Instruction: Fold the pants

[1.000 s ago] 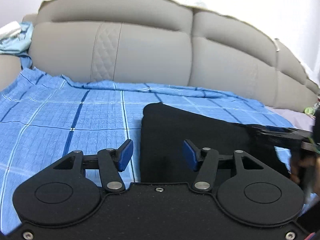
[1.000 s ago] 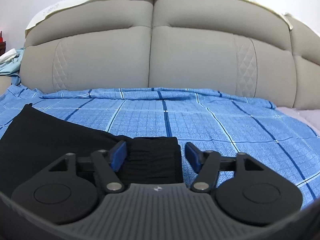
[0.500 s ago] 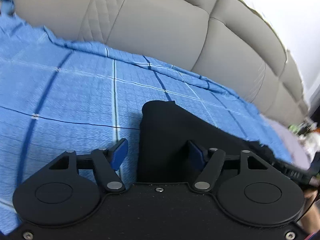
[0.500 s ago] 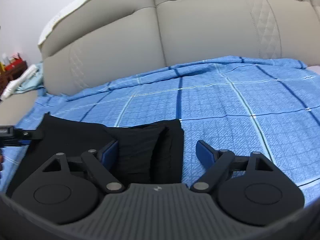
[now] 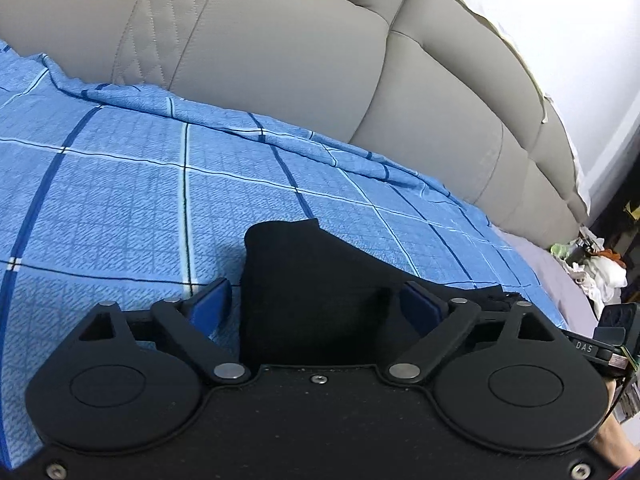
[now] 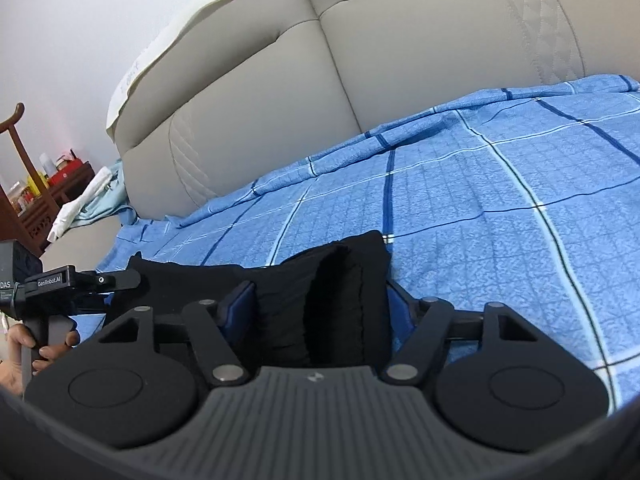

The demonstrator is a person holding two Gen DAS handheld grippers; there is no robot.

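Note:
Black pants (image 5: 312, 284) lie folded on a blue checked bedsheet (image 5: 120, 200). In the left wrist view my left gripper (image 5: 316, 306) is open, its blue pads on either side of one end of the pants. In the right wrist view my right gripper (image 6: 318, 304) is open around the other end of the pants (image 6: 320, 292), where folded layers bunch up between the pads. The left gripper's body (image 6: 48, 284) and the hand holding it show at the far left of the right wrist view.
A grey padded headboard (image 5: 280, 60) rises behind the bed. Loose clothes (image 5: 592, 264) lie off the bed's right side. A wooden side table (image 6: 36, 196) with small items stands at the left, with light cloth (image 6: 88, 200) beside it.
Both grippers have tilted and moved forward, so the pants' ends now sit deeper between the open fingers. The fingers stay open.

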